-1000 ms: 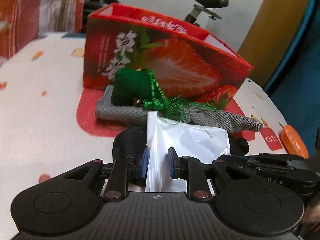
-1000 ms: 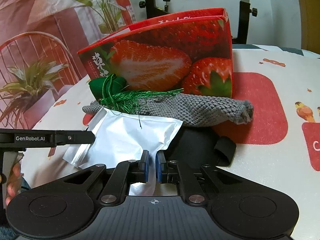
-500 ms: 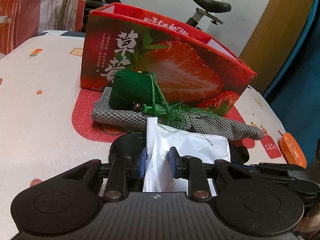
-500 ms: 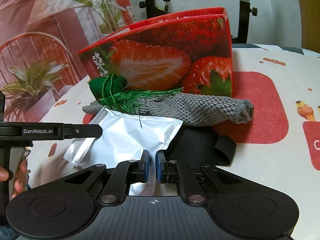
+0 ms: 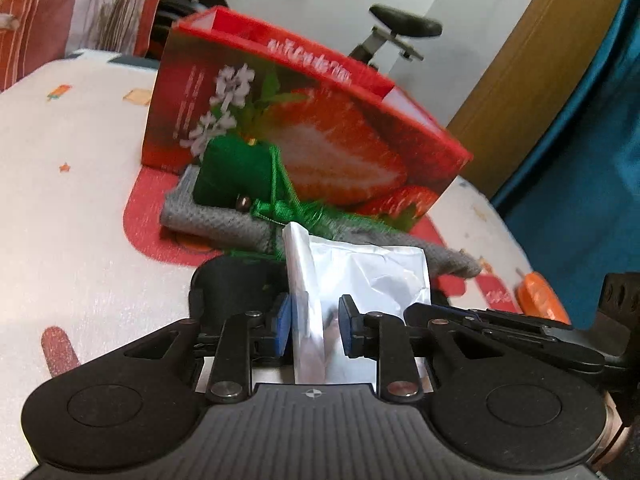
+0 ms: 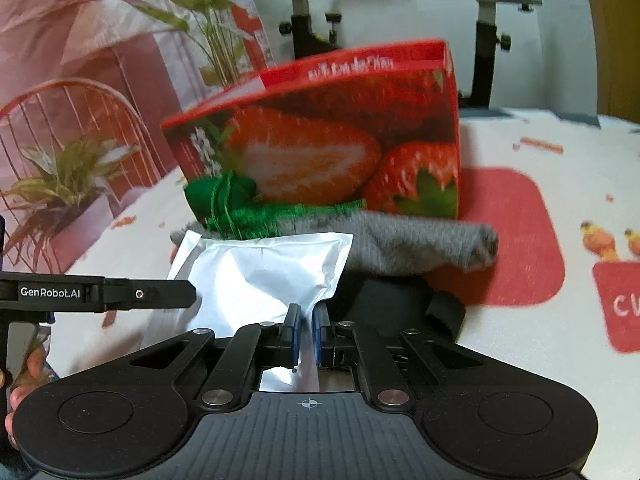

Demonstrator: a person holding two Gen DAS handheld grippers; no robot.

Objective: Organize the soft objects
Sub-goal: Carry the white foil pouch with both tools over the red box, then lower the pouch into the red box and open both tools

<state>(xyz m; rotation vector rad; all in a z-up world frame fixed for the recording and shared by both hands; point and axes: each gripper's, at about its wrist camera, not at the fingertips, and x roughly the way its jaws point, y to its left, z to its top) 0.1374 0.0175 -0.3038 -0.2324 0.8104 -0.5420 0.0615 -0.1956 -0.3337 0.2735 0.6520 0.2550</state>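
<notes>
The right gripper [image 6: 306, 330] was clamped on the near corner of a silver foil pouch [image 6: 266, 270]. At twelve o'clock from it stood a red strawberry box [image 6: 340, 136], with a grey knitted cloth [image 6: 416, 246] and a green tasselled pouch [image 6: 218, 196] just before it. The left gripper [image 6: 188, 294] reached in from nine o'clock, beside the pouch.

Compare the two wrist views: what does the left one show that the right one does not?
Left only: an orange object at the table's right edge and a blue curtain. Right only: the plant-print fabric and cartoon birds on the tablecloth. Both: strawberry box, green tasselled pouch, grey knitted cloth, and silver foil packet that both grippers hold.
</notes>
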